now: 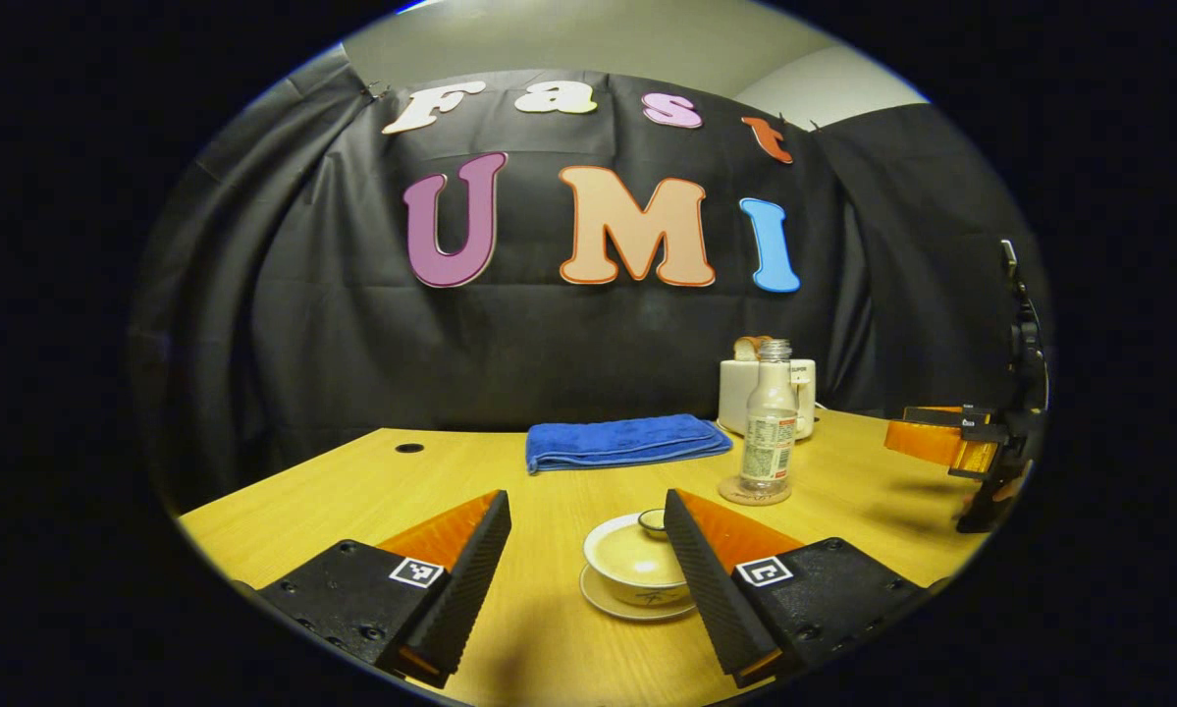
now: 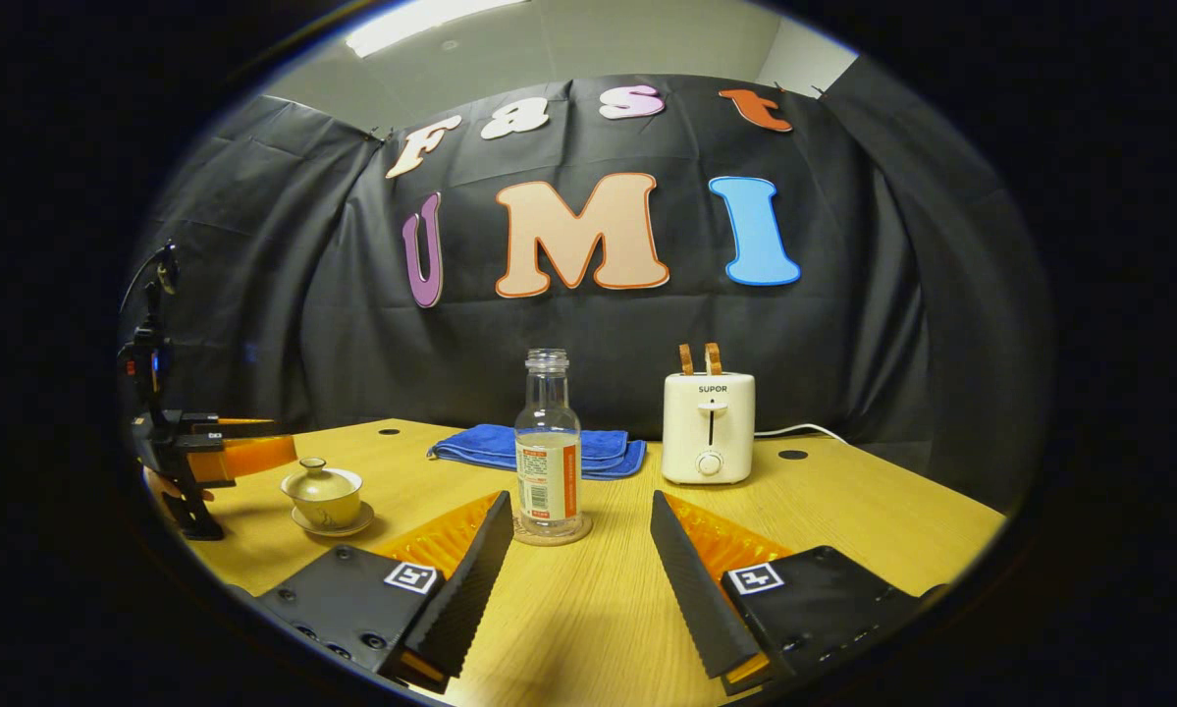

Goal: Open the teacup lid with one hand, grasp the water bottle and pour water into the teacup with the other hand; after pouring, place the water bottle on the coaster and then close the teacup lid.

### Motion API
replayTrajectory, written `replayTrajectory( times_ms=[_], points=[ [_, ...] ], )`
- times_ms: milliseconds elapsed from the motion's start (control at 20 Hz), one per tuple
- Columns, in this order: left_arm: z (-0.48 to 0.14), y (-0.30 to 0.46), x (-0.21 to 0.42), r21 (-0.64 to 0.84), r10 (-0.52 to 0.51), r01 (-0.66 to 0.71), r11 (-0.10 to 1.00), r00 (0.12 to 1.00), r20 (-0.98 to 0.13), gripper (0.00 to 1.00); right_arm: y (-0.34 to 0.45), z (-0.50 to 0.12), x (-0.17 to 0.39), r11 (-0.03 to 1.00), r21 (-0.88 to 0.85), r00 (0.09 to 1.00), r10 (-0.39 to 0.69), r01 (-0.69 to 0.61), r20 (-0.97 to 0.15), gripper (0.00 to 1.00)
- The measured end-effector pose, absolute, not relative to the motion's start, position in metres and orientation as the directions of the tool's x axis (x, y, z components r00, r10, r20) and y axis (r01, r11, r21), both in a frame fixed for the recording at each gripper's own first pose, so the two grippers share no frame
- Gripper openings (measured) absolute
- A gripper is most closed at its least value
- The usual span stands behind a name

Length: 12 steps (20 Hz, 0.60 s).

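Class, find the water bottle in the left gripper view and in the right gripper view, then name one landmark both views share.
Left gripper view: the water bottle stands right of centre on its coaster, beyond the teacup.
Right gripper view: the water bottle stands at centre, on the coaster, just beyond the fingers.
Shared landmark: the white toaster, by the folded blue towel.

The left claw (image 1: 588,579) is hovering low with its two fingers (image 1: 470,579) spread wide apart, gripping nothing. The right claw (image 2: 573,579) is likewise hanging low and level, its ribbed fingers (image 2: 691,579) splayed wide with nothing between them. Both are pointing forward, set well apart from each other.
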<state>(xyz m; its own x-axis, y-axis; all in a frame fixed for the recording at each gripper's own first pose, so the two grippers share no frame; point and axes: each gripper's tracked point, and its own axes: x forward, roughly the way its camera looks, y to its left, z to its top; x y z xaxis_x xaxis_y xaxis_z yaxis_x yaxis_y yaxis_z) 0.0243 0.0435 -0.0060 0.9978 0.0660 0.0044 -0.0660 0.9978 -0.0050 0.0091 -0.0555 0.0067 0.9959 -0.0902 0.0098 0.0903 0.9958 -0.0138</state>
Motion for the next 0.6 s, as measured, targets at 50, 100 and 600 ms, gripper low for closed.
replayTrajectory(
  times_ms=[50, 100, 600],
  points=[
    [-0.005, 0.052, 0.019, -0.004, 0.092, -0.092, 0.996, 0.996, 0.004, 0.92, -0.057, 0.007, 0.008, 0.995, -0.014, 0.995, -0.099, 0.099, 0.010, 0.94],
    [-0.006, 0.059, 0.015, -0.004, 0.123, -0.123, 0.992, 0.992, 0.003, 0.92, -0.059, 0.008, 0.007, 0.994, -0.015, 0.994, -0.111, 0.111, 0.011, 0.94],
    [-0.006, 0.087, -0.008, -0.001, 0.244, -0.244, 0.970, 0.970, 0.002, 0.91, -0.073, 0.008, -0.002, 0.985, -0.017, 0.985, -0.174, 0.174, 0.015, 0.94]
  ],
)
